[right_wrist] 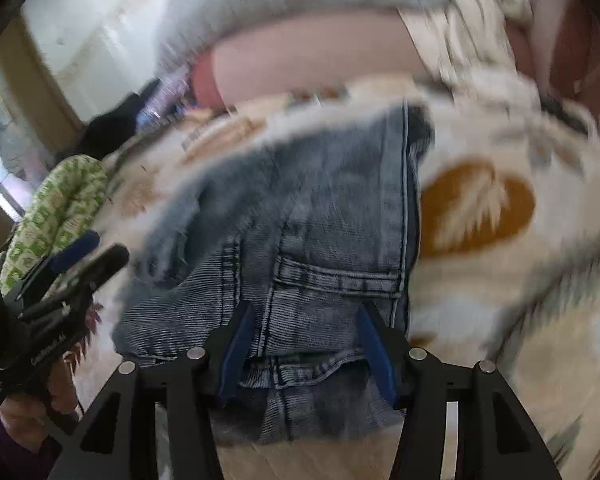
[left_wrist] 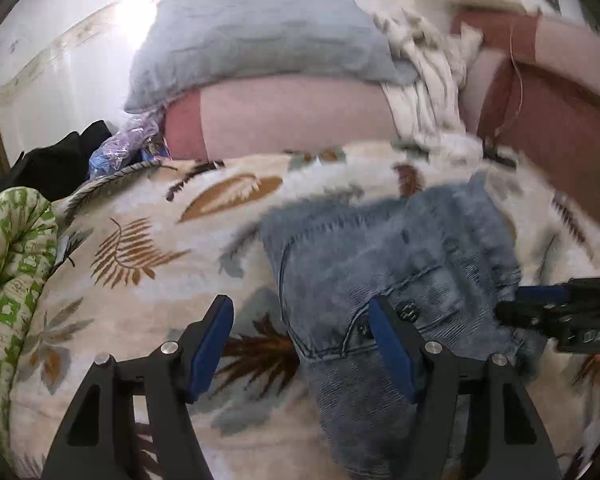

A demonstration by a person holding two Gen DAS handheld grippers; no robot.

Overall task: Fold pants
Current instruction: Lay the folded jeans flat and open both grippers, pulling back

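The folded blue denim pants (left_wrist: pixel 400 256) lie in a compact bundle on a leaf-print blanket (left_wrist: pixel 148 248). My left gripper (left_wrist: pixel 300 312) hovers open over the bundle's left edge, its right blue pad above the pocket and its left pad above the blanket. Nothing is pinched. In the right wrist view the pants (right_wrist: pixel 320 208) fill the middle, and my right gripper (right_wrist: pixel 306 312) stands open above the near hem, with denim lying flat below its pads. The right gripper (left_wrist: pixel 540 308) shows at the left view's right edge; the left gripper (right_wrist: pixel 80 256) shows at far left, held by a hand.
A grey pillow (left_wrist: pixel 256 36) rests on a pink bolster (left_wrist: pixel 292 120) at the back, beside crumpled white cloth (left_wrist: pixel 424 80). A green-patterned cushion (left_wrist: pixel 12 264) lies at the left edge, with dark clothing (left_wrist: pixel 60 160) behind it. The view is motion-blurred.
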